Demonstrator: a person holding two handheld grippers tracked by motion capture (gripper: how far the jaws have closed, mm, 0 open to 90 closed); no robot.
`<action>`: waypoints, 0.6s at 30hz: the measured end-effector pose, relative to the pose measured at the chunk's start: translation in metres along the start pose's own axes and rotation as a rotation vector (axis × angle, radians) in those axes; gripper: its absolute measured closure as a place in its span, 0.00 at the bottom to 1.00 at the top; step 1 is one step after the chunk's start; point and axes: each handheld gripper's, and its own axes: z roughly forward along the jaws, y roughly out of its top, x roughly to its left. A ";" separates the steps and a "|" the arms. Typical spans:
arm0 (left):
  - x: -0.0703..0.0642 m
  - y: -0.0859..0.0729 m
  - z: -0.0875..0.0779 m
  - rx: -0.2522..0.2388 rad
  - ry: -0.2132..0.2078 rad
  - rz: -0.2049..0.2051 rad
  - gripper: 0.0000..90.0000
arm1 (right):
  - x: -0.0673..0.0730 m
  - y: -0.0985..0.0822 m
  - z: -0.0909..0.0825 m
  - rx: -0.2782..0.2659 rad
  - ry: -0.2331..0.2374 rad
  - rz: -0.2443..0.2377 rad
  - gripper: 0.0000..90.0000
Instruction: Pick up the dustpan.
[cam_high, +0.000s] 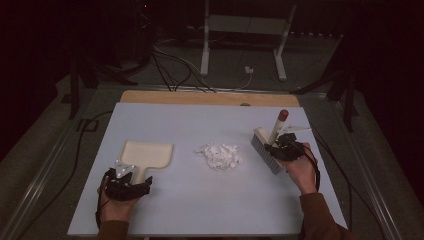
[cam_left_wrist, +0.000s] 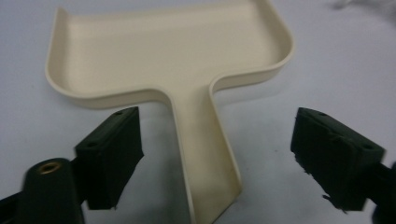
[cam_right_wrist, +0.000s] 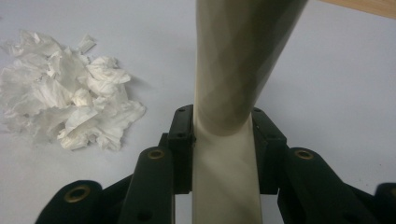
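High view: the right claw (cam_high: 280, 145) is clenched on the brush (cam_high: 270, 142) handle, with the paper scraps (cam_high: 220, 156) lying off to its left. The left claw (cam_high: 131, 179) stands released, jaws either side of the cream dustpan (cam_high: 148, 155) handle without touching, the pan just ahead on the table (cam_high: 200, 200).

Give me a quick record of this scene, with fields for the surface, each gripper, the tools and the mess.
surface: pale blue board on a table
left gripper: open, jaws either side of the dustpan handle, pads not touching it
right gripper: shut on the brush handle
dustpan: cream, lying flat on the board, left of the pile
brush: bristles on the board, handle tilted up, red tip
mess: white paper scraps, heaped between dustpan and brush
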 end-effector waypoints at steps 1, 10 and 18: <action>-0.001 0.001 0.002 0.013 0.014 -0.004 0.27 | 0.000 0.000 0.000 -0.001 0.000 -0.001 0.75; -0.005 0.006 0.014 0.096 0.084 -0.033 0.49 | 0.001 -0.002 -0.001 -0.007 -0.004 0.001 0.75; -0.001 0.009 0.014 0.119 0.094 -0.053 0.68 | 0.001 -0.002 0.000 -0.010 -0.001 0.004 0.75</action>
